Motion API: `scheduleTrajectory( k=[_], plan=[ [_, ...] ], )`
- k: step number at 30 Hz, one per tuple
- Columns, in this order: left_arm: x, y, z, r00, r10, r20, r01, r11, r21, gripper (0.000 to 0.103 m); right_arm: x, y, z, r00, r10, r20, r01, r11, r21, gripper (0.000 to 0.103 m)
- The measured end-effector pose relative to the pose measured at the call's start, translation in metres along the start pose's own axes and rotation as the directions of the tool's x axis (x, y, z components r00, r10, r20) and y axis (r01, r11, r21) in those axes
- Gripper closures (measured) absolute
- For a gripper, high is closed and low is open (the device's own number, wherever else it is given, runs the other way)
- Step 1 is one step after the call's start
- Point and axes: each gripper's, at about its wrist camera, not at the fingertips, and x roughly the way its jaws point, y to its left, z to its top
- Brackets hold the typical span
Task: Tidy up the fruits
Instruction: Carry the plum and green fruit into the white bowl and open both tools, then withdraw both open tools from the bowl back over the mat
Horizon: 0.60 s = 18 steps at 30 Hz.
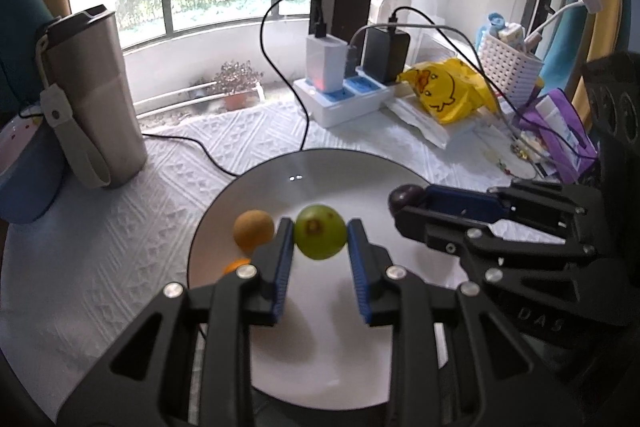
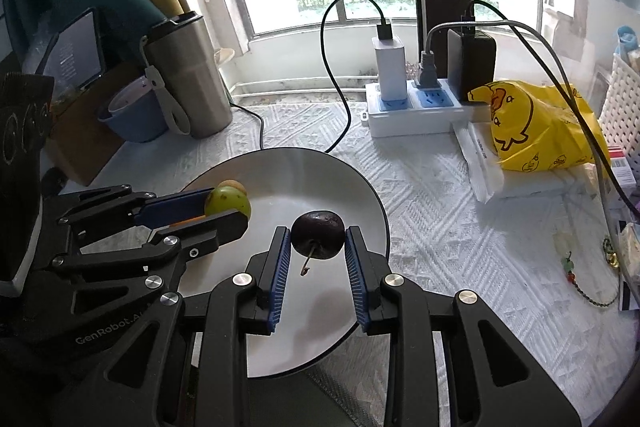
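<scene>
Both grippers point(image 1: 320, 239) point(image 2: 317, 239) clamped, side by side

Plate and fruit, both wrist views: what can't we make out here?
- Orange fruit, left wrist view: mostly hidden behind the left gripper; kind unclear.
- Tan fruit, right wrist view: only its top shows above the green fruit.
- Plate: near rim covered by gripper bodies in both views.
- Whether the dark fruit in the right gripper touches the plate: cannot tell.

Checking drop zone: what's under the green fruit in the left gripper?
Bare white plate under the green fruit held by the left gripper. Nothing visible beneath; tan fruit beside.
</scene>
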Motion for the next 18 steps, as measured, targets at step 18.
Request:
scheduleTrajectory(
  k=[18],
  plan=[
    [-0.045,0.002,0.000,0.997,0.003,0.071,0.001,0.999,-0.051,0.057,-0.034,0.011,0.000,0.998,-0.043,0.049,0.043,0.999,0.003,0.062]
  ],
)
